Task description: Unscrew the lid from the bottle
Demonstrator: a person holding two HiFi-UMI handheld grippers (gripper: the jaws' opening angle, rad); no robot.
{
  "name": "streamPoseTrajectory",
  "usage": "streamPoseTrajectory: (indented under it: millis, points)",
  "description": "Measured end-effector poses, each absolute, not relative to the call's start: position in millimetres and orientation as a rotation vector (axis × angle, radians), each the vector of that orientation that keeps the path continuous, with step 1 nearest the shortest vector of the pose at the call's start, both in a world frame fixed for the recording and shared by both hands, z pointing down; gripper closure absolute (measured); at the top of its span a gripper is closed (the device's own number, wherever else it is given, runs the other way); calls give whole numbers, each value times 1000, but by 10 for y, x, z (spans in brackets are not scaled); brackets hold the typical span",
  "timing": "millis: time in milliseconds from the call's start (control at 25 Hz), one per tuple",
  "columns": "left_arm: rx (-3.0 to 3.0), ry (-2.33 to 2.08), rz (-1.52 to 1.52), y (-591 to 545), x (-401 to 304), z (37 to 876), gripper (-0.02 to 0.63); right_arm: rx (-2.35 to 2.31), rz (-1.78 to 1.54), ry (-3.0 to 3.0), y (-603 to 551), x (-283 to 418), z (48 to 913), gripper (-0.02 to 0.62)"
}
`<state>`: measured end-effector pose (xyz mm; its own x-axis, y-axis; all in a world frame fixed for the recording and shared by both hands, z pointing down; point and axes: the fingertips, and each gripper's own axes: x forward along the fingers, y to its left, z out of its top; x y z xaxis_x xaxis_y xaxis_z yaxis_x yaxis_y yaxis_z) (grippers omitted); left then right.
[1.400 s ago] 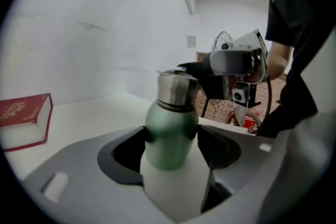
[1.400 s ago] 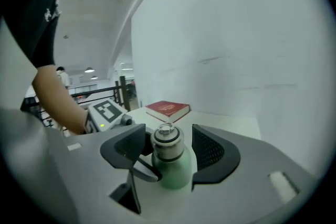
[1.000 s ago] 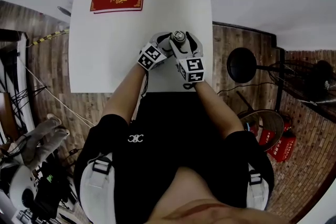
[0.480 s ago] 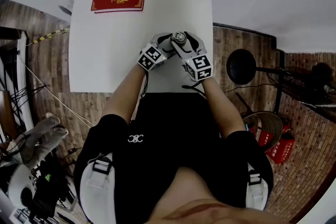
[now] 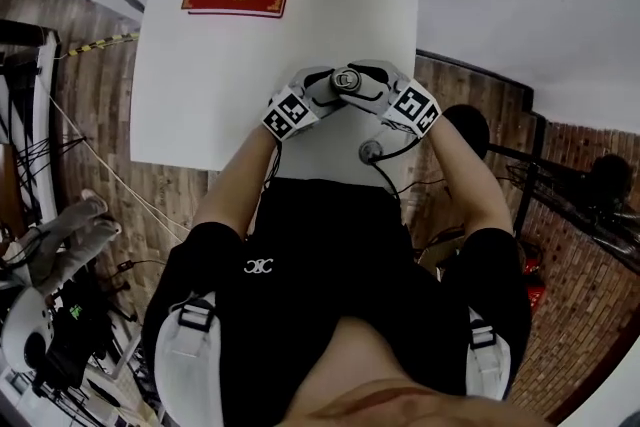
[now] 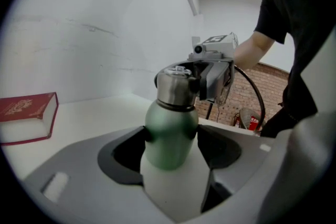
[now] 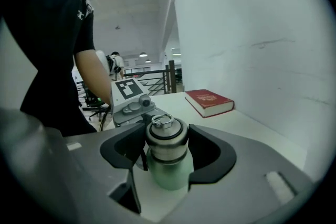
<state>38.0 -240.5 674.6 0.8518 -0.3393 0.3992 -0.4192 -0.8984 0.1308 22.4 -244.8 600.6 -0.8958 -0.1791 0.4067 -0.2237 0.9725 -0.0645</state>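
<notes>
Bottle, matte green, with ringed steel lid

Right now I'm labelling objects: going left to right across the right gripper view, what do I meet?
Person's black sleeve → black-and-white marker cube on the left tongs → green bottle with steel lid → red hardcover book.

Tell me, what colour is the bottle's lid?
Shiny silver metal. The lid sits on a pale green bottle; the right gripper view shows it best.
</notes>
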Motion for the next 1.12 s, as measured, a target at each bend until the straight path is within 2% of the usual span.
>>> streamPoseTrajectory:
  millis: [280, 520, 720, 920, 1120]
  points:
    - [2821, -597, 559, -2418, 370, 6771, 241, -88, 62, -2639, -2415, 216, 6061, 336]
    - [2813, -596, 585, -2403, 362, 6778, 241, -126, 72, -2607, -2399, 201, 6069, 334]
    - [2806, -587, 598, -2397, 358, 6792, 241, 182, 203, -2691, -2445, 371, 5979, 331]
    - [2807, -591, 587, -2390, 344, 6785, 241, 731, 206, -2768, -2510, 590, 5606, 331]
    - [2806, -597, 580, -2396, 349, 6784, 241, 1135, 219, -2725, -2380, 527, 5533, 331]
